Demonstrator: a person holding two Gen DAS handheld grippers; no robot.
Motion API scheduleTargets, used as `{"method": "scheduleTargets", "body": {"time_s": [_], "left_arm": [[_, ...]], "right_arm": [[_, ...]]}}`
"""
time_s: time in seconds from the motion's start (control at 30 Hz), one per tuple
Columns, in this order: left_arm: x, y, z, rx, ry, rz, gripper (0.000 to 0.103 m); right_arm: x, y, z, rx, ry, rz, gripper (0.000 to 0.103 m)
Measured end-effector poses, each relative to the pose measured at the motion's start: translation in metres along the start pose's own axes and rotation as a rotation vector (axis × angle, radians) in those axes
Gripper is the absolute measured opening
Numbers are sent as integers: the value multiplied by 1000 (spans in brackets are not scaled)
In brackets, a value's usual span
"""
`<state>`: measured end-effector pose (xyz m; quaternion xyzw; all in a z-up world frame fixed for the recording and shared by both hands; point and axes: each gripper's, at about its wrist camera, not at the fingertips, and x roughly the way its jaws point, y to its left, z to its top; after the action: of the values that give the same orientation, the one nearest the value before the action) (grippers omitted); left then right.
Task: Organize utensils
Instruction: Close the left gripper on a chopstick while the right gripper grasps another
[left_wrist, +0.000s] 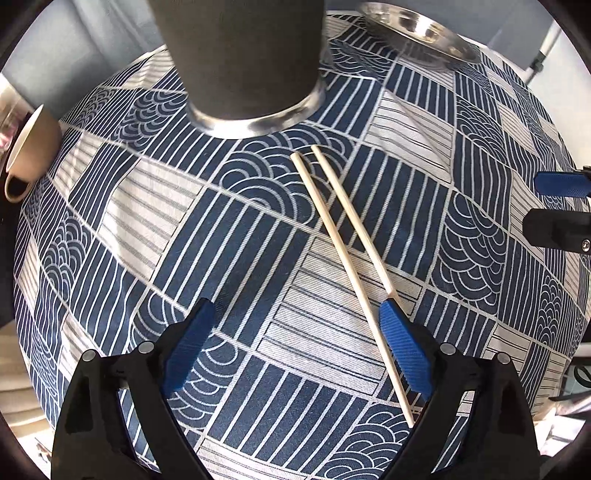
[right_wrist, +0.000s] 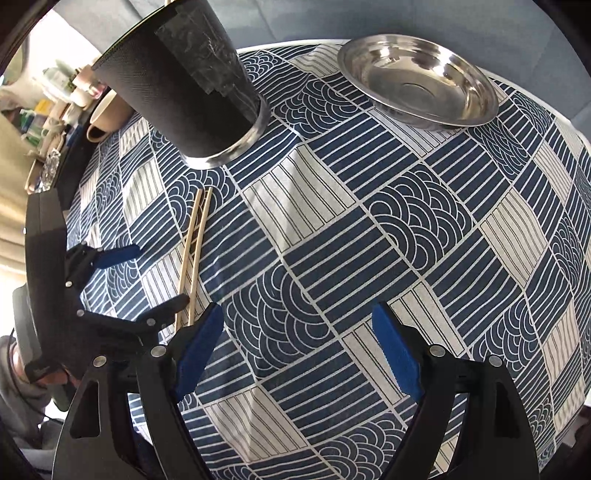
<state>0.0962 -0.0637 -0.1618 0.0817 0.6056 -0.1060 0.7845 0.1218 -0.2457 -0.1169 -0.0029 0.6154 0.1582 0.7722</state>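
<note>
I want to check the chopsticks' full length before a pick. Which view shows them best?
The left wrist view: both chopsticks lie large and central on the cloth, though one's near end is hidden behind a blue pad. In the right wrist view the chopsticks are small, at the left side, their near ends hidden behind gripper parts.

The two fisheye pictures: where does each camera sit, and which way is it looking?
Left wrist: on the left tongs, looking steeply down at the chopsticks; the right tongs show at the edge.
Right wrist: on the right tongs, looking down at bare tablecloth; a sleeve shows.
Shared: chopsticks, dark holder, steel dish, mug.
</note>
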Motion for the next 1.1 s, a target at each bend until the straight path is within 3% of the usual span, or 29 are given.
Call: {"method": "scheduleTargets", "body": {"time_s": [0.1, 0.17, 0.4, 0.57, 0.83, 0.9, 0.93, 1.03, 1.1], "left_arm": [[-5, 8, -3, -7, 10, -1, 76], [-7, 14, -4, -21, 23, -3, 62], [-14, 46, -14, -55, 45, -1, 39], [-18, 76, -26, -99, 74, -12, 7], [-23, 123, -44, -173, 90, -78, 5], [-27, 136, -52, -186, 88, -94, 5], [-28, 135, -53, -188, 86, -98, 5], [-29, 142, -57, -199, 77, -102, 5], [-31, 142, -57, -209, 71, -109, 5]], "right_arm": [[1, 7, 3, -27, -4, 5, 78], [3, 16, 6, -53, -1, -5, 78], [15, 51, 21, -115, 32, -12, 78], [31, 79, 19, -164, 102, 8, 77], [64, 116, 27, -185, 202, -46, 60], [76, 119, 28, -173, 244, -91, 45], [80, 121, 27, -172, 257, -96, 44], [80, 134, 25, -232, 251, -155, 41], [79, 141, 23, -278, 241, -181, 33]]}}
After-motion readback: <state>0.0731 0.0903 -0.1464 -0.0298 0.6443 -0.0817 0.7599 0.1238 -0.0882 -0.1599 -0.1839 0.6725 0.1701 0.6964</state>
